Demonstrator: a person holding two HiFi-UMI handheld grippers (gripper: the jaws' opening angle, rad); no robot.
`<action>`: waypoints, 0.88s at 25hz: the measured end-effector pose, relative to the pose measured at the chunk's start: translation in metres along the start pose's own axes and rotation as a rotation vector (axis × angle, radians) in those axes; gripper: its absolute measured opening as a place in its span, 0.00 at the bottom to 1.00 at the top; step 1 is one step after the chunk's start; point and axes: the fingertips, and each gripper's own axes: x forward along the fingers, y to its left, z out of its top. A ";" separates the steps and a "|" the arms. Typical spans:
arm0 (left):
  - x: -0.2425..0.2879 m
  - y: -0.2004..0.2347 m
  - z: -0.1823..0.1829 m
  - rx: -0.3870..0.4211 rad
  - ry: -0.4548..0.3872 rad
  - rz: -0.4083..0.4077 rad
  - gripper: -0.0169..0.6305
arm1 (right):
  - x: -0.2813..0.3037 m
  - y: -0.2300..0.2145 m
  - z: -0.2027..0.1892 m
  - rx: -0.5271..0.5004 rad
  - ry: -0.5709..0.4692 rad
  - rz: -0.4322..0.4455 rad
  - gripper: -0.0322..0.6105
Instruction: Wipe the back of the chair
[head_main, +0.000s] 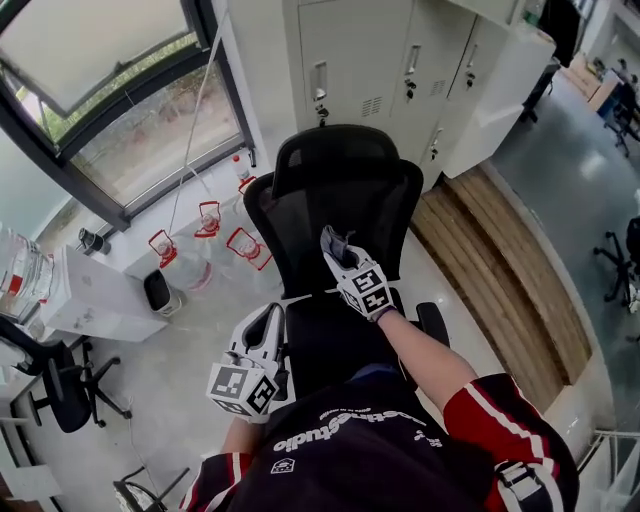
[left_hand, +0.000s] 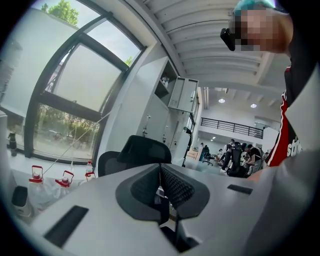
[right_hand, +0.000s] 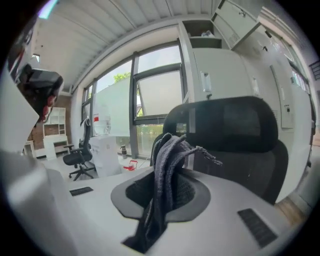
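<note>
Right gripper (head_main: 338, 248) with the cloth faces the chair back; left gripper (head_main: 262, 335) hangs lower and nearer the person.

The right jaws are clamped on a grey cloth (right_hand: 165, 160) that stands up out of them. The black mesh chair back (head_main: 385, 205) rises upright straight ahead of them, close, with its long axis vertical under the headrest (head_main: 335, 160); I cannot tell whether the cloth touches it. The left jaws are pressed together on nothing, so the wipe probably falls to the nearer right one.
</note>
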 end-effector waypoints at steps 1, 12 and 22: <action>0.003 -0.003 0.003 0.003 -0.005 -0.011 0.07 | -0.014 0.001 0.013 -0.006 -0.026 -0.016 0.14; 0.017 -0.025 0.032 0.125 -0.050 -0.073 0.07 | -0.158 0.042 0.117 -0.031 -0.157 -0.105 0.15; 0.014 -0.026 0.032 0.090 -0.050 -0.074 0.07 | -0.201 0.033 0.113 0.013 -0.163 -0.156 0.15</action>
